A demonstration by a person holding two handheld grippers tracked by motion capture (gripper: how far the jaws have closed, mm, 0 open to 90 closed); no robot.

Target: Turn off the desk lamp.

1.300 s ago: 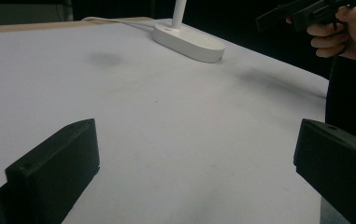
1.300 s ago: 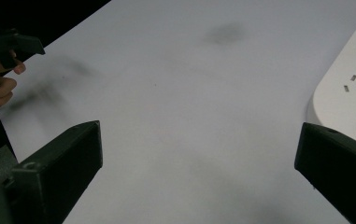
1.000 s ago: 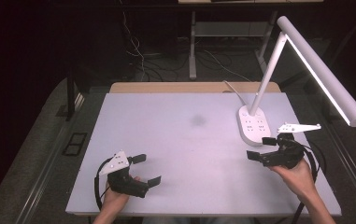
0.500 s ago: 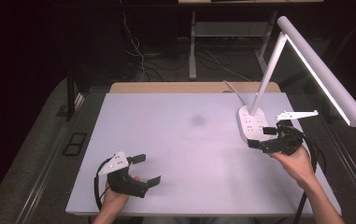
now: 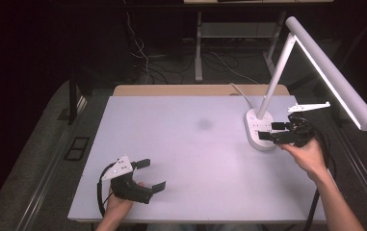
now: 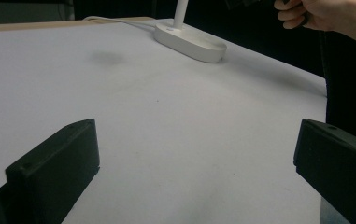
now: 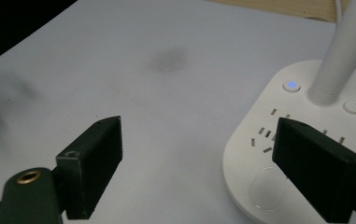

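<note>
A white desk lamp stands at the table's right, its oval base (image 5: 257,131) carrying sockets and a blue-lit button (image 7: 291,85). Its long head (image 5: 333,72) reaches out to the right. My right gripper (image 5: 271,131) hovers at the base's right edge, pointing left. In the right gripper view (image 7: 199,140), one jaw is over the base (image 7: 278,154) and the other over bare table. Its jaws have just been closing a little but stand open, gripping nothing. My left gripper (image 5: 151,174) rests near the front left, open and empty (image 6: 196,144).
The white tabletop (image 5: 186,144) has a faint dark smudge (image 5: 203,124) near its middle. The lamp's cord (image 5: 241,94) runs off the back edge. A wooden strip (image 5: 181,90) borders the far side. Cables trail from both grippers.
My right gripper has moved away from me and slightly left, from beside the lamp base to over its edge, and its jaws have narrowed a little. The left gripper has stayed put.
</note>
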